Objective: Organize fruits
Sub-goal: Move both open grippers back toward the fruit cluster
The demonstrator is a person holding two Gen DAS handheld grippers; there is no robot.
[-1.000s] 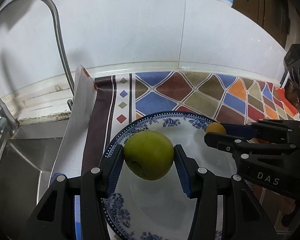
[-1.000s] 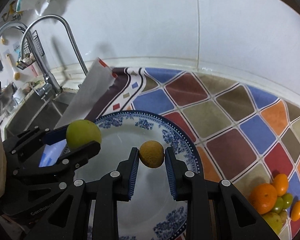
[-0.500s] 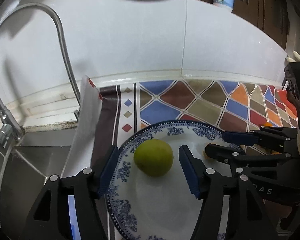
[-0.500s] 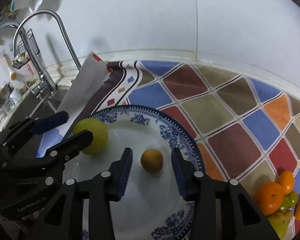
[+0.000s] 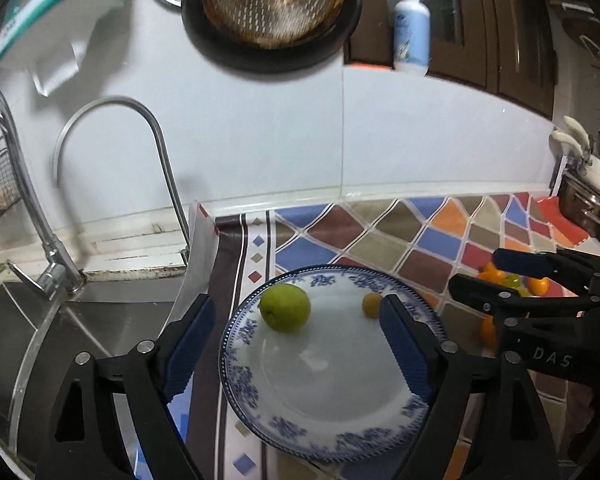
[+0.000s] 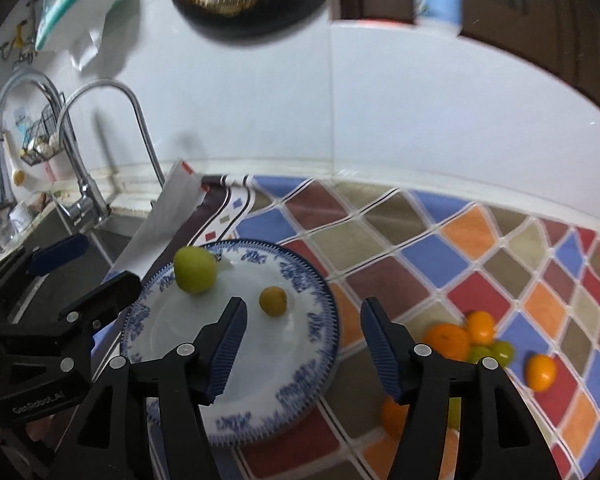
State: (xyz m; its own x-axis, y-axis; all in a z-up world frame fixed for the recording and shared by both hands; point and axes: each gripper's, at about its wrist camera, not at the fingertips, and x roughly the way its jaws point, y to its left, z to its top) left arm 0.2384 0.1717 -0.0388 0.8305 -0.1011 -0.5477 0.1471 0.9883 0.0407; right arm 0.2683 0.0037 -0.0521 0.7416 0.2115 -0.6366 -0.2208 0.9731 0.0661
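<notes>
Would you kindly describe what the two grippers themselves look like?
Both are black angular frames with silver screw heads and two fingers faced with ribbed blue pads. The left gripper carries white lettering, seemingly "GenRobot.AI"; the right gripper shows "DAS". No cables or sleeves show.

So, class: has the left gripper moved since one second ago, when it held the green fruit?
Yes. The left gripper has opened and pulled back from the green fruit, which now rests free on the blue-and-white plate.

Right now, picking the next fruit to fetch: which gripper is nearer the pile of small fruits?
Right. The right gripper hangs beside the pile of small fruits; the left gripper is over the plate, farther away.
</notes>
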